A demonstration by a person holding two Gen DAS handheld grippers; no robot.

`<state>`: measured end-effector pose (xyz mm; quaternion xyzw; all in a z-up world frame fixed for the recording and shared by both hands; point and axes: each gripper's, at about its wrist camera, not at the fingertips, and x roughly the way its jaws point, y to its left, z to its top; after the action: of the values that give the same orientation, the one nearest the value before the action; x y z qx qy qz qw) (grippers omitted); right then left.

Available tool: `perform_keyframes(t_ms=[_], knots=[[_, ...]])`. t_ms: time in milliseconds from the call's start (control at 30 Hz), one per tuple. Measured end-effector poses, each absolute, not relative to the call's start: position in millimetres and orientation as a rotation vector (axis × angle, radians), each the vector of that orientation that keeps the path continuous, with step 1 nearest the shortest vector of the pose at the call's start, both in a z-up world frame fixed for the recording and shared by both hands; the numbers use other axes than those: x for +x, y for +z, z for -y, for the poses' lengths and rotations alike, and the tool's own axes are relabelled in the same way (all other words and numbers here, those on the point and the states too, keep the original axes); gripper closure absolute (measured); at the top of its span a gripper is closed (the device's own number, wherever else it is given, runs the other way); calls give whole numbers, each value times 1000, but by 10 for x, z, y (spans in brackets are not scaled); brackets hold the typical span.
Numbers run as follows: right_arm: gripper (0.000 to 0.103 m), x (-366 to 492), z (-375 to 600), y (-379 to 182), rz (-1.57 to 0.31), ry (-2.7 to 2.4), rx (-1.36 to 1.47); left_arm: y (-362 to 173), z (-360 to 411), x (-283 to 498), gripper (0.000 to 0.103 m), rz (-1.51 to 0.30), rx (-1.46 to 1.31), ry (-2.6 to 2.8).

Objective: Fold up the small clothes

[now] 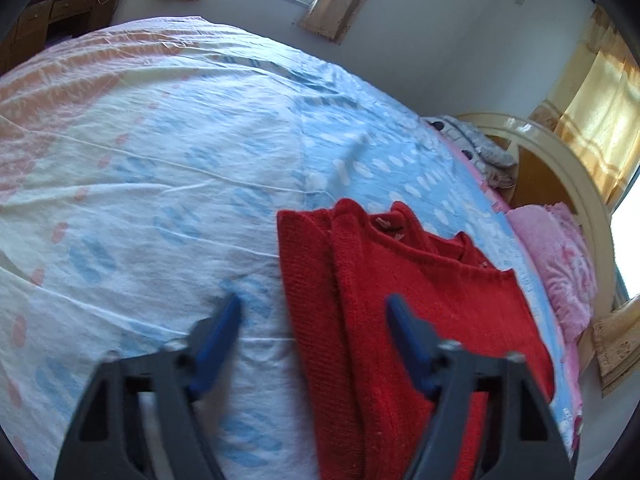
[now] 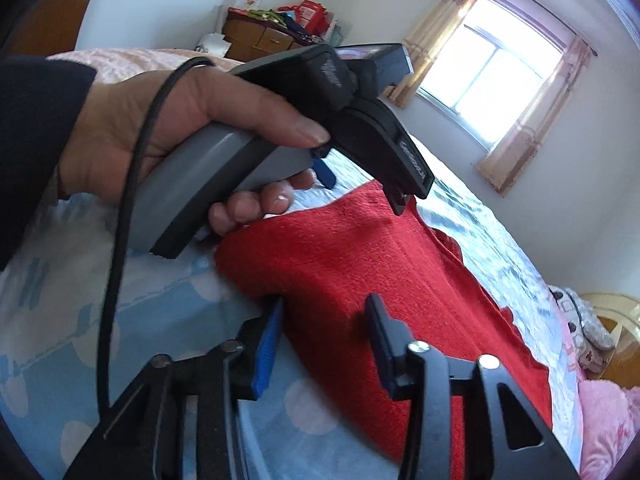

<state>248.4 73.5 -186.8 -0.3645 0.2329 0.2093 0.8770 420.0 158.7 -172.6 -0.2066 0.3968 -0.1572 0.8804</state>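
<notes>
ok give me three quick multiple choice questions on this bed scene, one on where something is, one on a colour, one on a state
1. Where does the sweater lie?
A. on the bedsheet
B. on the floor
C. on the dresser

2. What colour is the sweater?
A. green
B. red
C. white

3. How do the right gripper jaws stand?
A. clamped shut on a pillow
B. apart, over the sweater's edge
C. shut with nothing between them

Answers:
1 A, it lies flat on the blue-patterned sheet.
2 B, the knit is red in both views.
3 B, a clear gap shows between the blue pads, with the red edge lying in it.
</notes>
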Motion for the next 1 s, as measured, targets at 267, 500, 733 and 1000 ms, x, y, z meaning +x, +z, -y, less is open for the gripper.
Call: perform_keyframes(t_ms=[267,500,733,1000], knots=[[90,2465,-778,-1835,-506,449,-751,-1774,-1634,4201,89,-840,-513,-401],[93,2495,-585,-1674,-510,457,-675,-1713,-1663,4177,91,-857,-580,-407],[94,2497,-338,-1539,-509,434,-598,-1559,-1650,4131,91,-822,-659,-415],[96,2535,47,-1375,-523,420,-449,-1207,-1365,4115,92,-784,-645,-451]])
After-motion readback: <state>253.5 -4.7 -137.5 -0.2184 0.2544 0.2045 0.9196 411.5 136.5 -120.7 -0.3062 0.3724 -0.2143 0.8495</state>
